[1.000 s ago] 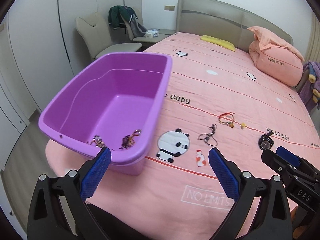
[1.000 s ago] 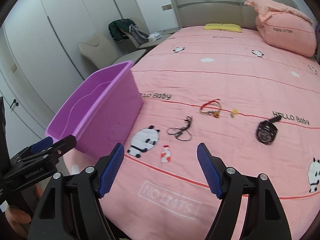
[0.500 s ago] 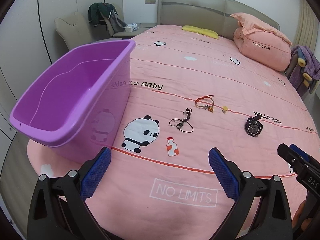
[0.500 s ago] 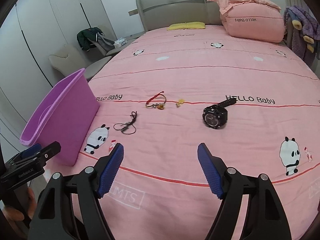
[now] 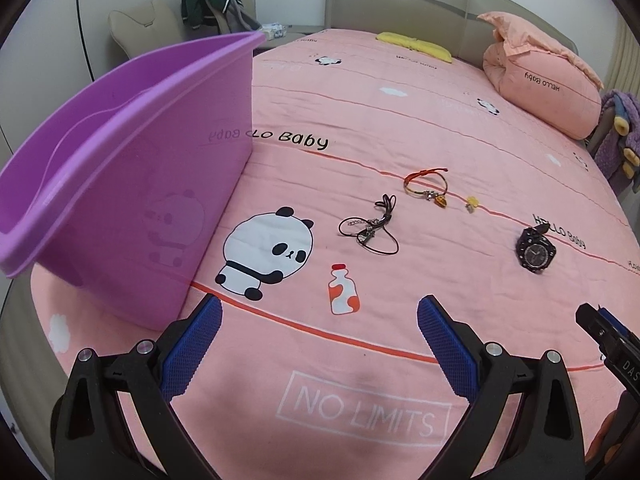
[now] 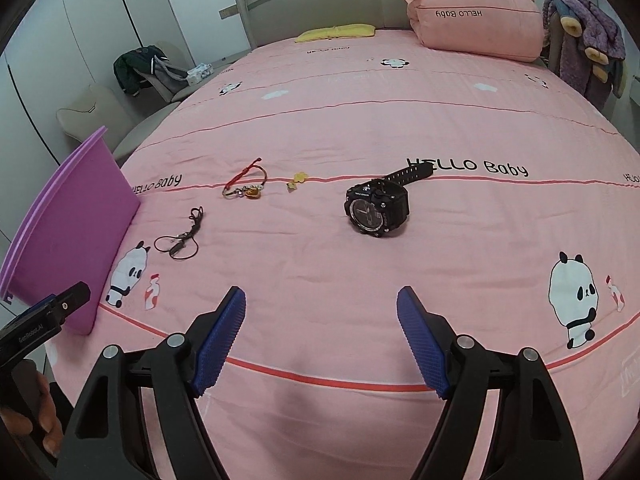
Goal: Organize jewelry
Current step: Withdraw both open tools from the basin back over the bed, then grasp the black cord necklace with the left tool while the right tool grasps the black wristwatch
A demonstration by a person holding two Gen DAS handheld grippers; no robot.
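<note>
Left-wrist view first: nearest the lens, the left gripper (image 5: 319, 335) hangs over the pink bedspread (image 5: 360, 360) with its blue pads (image 5: 191, 346) spread wide and nothing between them. At about 12 o'clock beyond the pads lies a black cord necklace (image 5: 370, 230), and just past it, toward 1 o'clock, a red string bracelet (image 5: 425, 186) with a small yellow charm (image 5: 472, 202) beside it. At 2 o'clock rests a black wristwatch (image 5: 535, 253), well apart from the cords. The purple tub (image 5: 132, 184) stands at 10 o'clock on the bed's edge; its inside is hidden from this angle.

From the right wrist, the right gripper (image 6: 321, 330) is likewise released, pads apart and holding nothing. The wristwatch (image 6: 377, 206) sits at about 12 o'clock, face tilted toward the lens, strap trailing away. The necklace (image 6: 181, 237) and bracelet (image 6: 245, 184) lie at 10 to 11 o'clock, the tub (image 6: 76, 232) at 9. Farthest off, a folded pink quilt (image 6: 476, 18) leans against the headboard (image 6: 304, 4).
</note>
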